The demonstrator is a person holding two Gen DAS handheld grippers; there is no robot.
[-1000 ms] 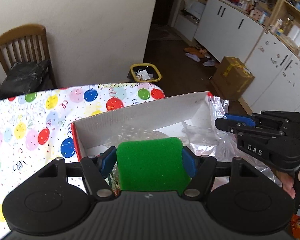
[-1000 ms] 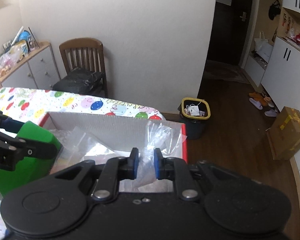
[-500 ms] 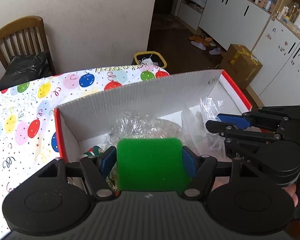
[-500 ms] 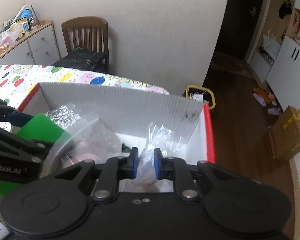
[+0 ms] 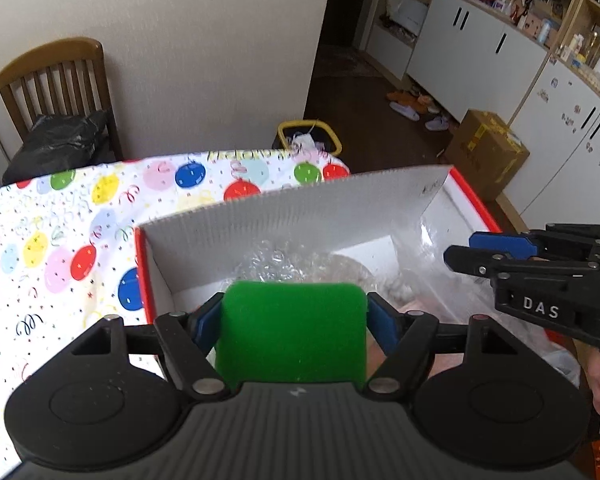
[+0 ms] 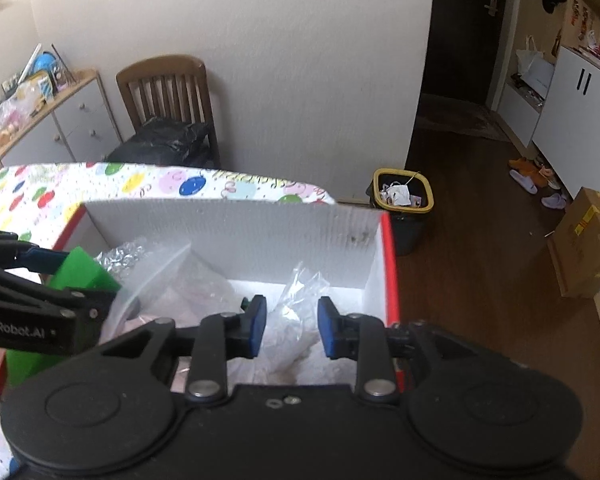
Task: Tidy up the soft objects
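My left gripper (image 5: 294, 320) is shut on a green sponge (image 5: 294, 332) and holds it over the near left part of a red box with white corrugated walls (image 5: 300, 212). The sponge also shows at the left of the right wrist view (image 6: 82, 270). My right gripper (image 6: 292, 326) is open over the right part of the box (image 6: 240, 224), with a crumpled clear plastic bag (image 6: 300, 304) lying below and between its jaws. More clear bags and bubble wrap (image 5: 292, 260) fill the box.
The box stands on a table with a balloon-pattern cloth (image 5: 60, 220). A wooden chair with a black bag (image 6: 168, 120), a yellow-rimmed bin (image 6: 402, 196) and a cardboard box on the floor (image 6: 588, 240) lie beyond.
My right gripper has opened and let go of the clear plastic bag, which now lies in the box. My left gripper still holds the sponge over the box.
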